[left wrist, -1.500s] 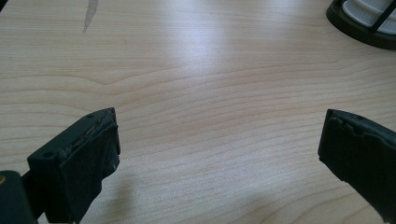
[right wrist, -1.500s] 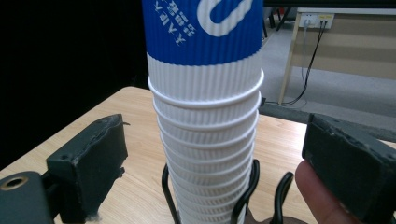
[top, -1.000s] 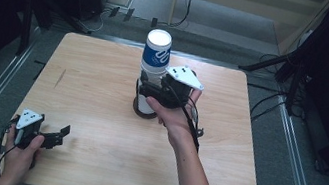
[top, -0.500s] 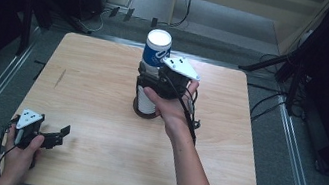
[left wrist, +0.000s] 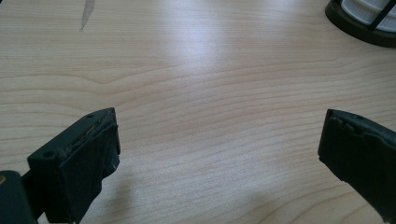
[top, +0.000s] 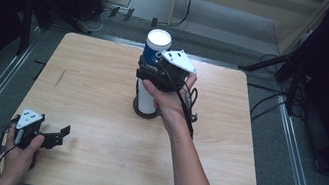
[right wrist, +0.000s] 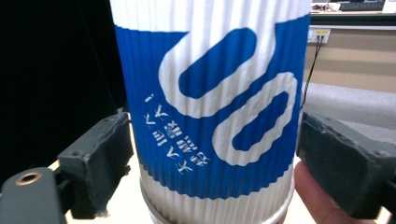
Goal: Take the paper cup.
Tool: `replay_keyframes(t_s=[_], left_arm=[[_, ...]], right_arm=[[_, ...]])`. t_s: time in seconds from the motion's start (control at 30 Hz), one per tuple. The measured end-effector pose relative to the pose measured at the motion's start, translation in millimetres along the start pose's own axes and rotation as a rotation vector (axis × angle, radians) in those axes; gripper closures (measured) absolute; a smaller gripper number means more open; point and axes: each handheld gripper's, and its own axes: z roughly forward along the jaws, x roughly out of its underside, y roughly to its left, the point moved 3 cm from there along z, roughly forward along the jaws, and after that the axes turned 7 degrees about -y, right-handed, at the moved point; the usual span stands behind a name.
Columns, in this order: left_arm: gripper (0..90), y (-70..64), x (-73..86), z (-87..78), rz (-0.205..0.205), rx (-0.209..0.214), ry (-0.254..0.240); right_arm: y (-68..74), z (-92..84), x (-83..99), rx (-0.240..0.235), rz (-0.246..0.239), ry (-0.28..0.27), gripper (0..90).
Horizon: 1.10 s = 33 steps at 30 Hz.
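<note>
A blue and white ribbed paper cup (top: 156, 45) sits upside down on top of a stack of white cups (top: 144, 96) in a black holder (top: 145, 113) at the table's middle. My right gripper (top: 148, 72) reaches in level from the right. Its jaws have just been closing with that cup (right wrist: 210, 116) between them. Both pads (right wrist: 100, 158) now lie against the cup's sides, and a fingertip of the hand shows at the lower right. My left gripper (top: 60, 135) rests low at the front left corner, open, with bare wood between its jaws (left wrist: 219, 154).
The wooden table (top: 97, 86) has metal rails along both sides. A dark streak (top: 59, 78) marks the wood at the left. The black holder's base (left wrist: 359, 21) shows at the far right of the left gripper view. A cable (top: 191, 102) trails from the right gripper.
The right hand has moved up and a little farther along the stack to the top cup, and its jaws have narrowed onto it. The left hand has stayed put.
</note>
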Motion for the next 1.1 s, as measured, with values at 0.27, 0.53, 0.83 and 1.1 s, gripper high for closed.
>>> replay_keyframes(t_s=[0.27,0.53,0.83,1.1], left_arm=[[0.0,0.0,0.0,0.4,-0.002,0.0,0.0],[0.0,-0.2,0.0,0.1,0.002,0.004,-0.001],[0.0,-0.4,0.0,0.1,0.003,0.003,0.0],[0.0,-0.5,0.0,0.2,0.003,0.004,-0.001]], right_arm=[[-0.5,5.2,-0.9,0.007,0.005,0.017,13.1],[1.2,9.5,-2.8,0.015,-0.014,0.014,13.7],[2.7,10.5,-3.0,0.002,-0.034,0.013,18.0],[3.3,10.6,-4.2,0.007,-0.044,0.014,18.4]])
